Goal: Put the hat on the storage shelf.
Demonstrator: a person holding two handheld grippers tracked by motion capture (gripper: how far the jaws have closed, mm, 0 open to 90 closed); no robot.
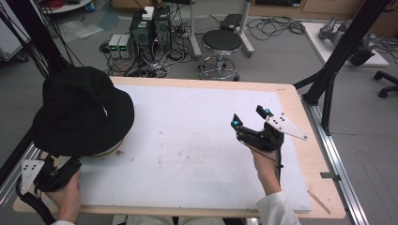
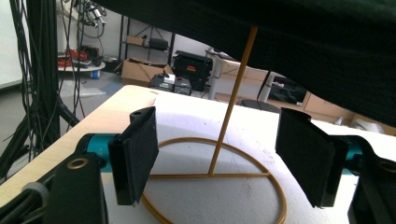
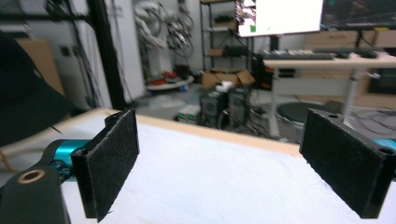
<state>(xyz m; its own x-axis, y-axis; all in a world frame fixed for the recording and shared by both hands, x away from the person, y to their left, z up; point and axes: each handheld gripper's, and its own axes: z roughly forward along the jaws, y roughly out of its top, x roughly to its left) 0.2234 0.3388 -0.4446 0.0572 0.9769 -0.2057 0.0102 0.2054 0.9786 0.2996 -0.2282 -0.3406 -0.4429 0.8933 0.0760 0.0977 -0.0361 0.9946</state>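
Black hat (image 1: 82,110) sits on thin wire stand (image 2: 219,175) at tabletop (image 1: 197,140) left edge. My left tool (image 2: 224,163) wide open, empty, under brim, straddling stand's rod: bump it, stand may tip, hat slide off. Right tool (image 1: 251,119) wide open, empty, well apart.

Three cams around the black hat (image 1: 82,110)

High cam looks forward and down from above near edge of table (image 1: 291,101); left gripper cam sits close under the hat, facing its gold wire stand (image 2: 224,140); right gripper cam sees hat at frame left.
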